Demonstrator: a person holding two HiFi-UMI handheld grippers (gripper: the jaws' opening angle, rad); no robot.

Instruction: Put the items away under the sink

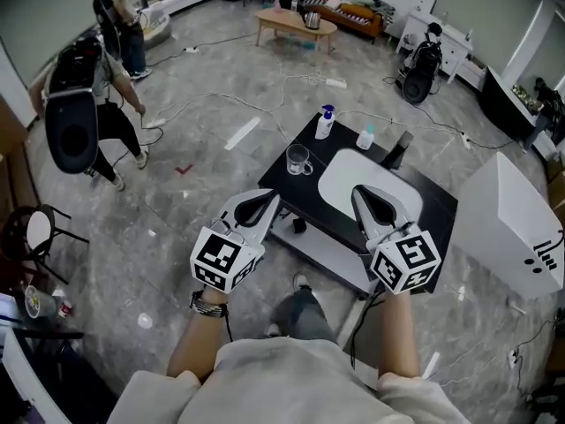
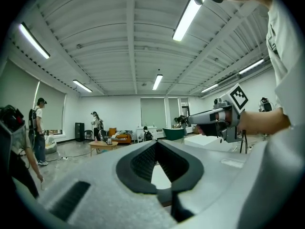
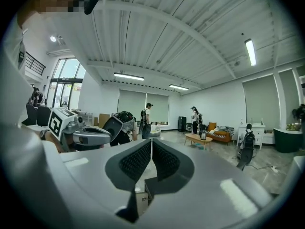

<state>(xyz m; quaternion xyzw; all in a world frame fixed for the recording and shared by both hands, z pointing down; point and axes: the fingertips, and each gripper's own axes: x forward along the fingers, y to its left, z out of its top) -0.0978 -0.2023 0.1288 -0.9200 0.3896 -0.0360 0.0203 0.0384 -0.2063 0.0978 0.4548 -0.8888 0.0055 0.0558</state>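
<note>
A black counter [image 1: 291, 184] with a white sink [image 1: 344, 179] stands in front of me in the head view. On it are a white spray bottle with a blue head [image 1: 325, 122], a small bottle [image 1: 365, 137], a glass mug [image 1: 298, 159] and a black faucet [image 1: 399, 148]. My left gripper [image 1: 261, 199] hovers at the counter's near left edge, shut and empty [image 2: 156, 142]. My right gripper [image 1: 364, 193] hangs over the sink's near side, its jaws a narrow slit apart with nothing between them [image 3: 151, 140]. A pale panel [image 1: 322, 253] shows below the counter's front.
Two people [image 1: 119, 25] stand at the far left, one with a black backpack [image 1: 72, 104]. A wooden coffee table [image 1: 296, 25] and sofa [image 1: 353, 14] are at the back. A white box [image 1: 508, 228] is right of the counter. Cables [image 1: 265, 104] cross the floor.
</note>
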